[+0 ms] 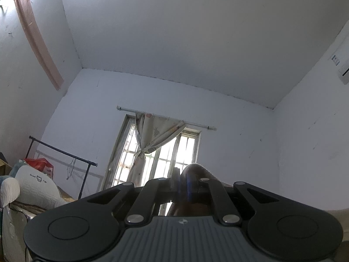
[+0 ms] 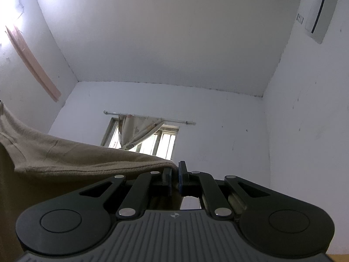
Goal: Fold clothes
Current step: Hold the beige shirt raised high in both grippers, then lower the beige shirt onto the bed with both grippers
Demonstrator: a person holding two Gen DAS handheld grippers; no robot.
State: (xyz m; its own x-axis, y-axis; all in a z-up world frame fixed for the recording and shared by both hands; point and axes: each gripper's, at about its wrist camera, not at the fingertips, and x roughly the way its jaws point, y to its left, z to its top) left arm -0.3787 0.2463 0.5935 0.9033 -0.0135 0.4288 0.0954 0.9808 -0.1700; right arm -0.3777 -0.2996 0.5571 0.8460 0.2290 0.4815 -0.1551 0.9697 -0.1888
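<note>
Both views tilt up toward the ceiling. A tan garment (image 2: 65,155) stretches from the left edge of the right wrist view to my right gripper (image 2: 174,175), which is shut on its hemmed edge; the cloth hangs down below the fingers. In the left wrist view my left gripper (image 1: 184,182) is shut on a bunched fold of the same tan garment (image 1: 196,170), which rises over the fingertips and drops behind the gripper body. Most of the garment is hidden beneath both grippers.
A window with a tied patterned curtain (image 1: 150,144) faces me on the far wall. At the left stand a black clothes rail (image 1: 63,152) and a bed with white pillows (image 1: 37,185). An air conditioner (image 2: 320,11) hangs high on the right wall.
</note>
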